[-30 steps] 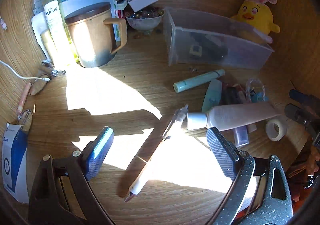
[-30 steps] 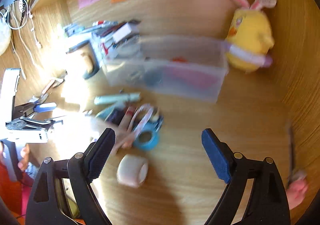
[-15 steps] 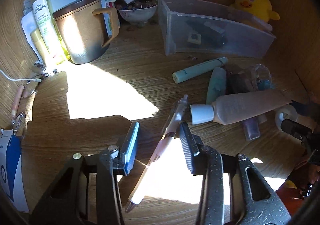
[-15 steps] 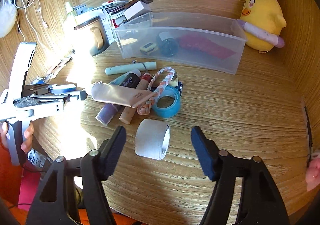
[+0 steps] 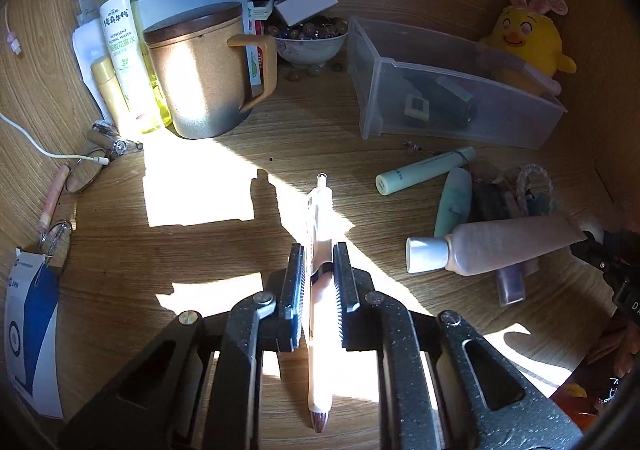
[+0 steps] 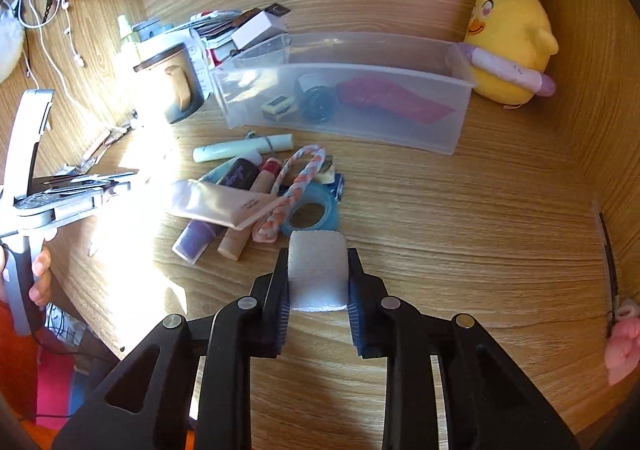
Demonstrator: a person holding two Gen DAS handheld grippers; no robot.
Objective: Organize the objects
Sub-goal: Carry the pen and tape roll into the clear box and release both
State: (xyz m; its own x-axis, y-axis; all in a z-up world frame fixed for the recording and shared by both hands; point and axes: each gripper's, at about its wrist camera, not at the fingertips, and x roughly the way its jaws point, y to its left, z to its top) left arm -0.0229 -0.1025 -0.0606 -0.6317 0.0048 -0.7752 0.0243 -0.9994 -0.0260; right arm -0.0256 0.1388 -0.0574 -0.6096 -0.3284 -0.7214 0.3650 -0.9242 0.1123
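My left gripper [image 5: 319, 270] is shut on a white and pink pen [image 5: 319, 218] that points away along the fingers, above the wooden desk [image 5: 200, 250]. My right gripper [image 6: 318, 274] is shut on a white tape roll [image 6: 317, 270] just above the desk. A clear plastic bin [image 6: 400, 126] [image 5: 460, 114] stands at the back with a few items in it. A pile of loose things lies in front of it: a pink tube [image 5: 508, 246] [image 6: 228, 206], a mint tube [image 5: 424, 170], a braided band [image 6: 296, 186] and a blue tape ring [image 6: 316, 210].
A brown lidded mug [image 5: 204, 78], a spray bottle [image 5: 120, 38], a bowl of beads [image 5: 308, 38] and papers stand at the back left. A yellow plush chick [image 6: 512, 38] sits at the back right. Glasses and a cable [image 5: 80, 166] lie at the left.
Both grippers closed: the left on the pen, which now lies straight between its fingers, the right on the white tape roll after moving up to it.
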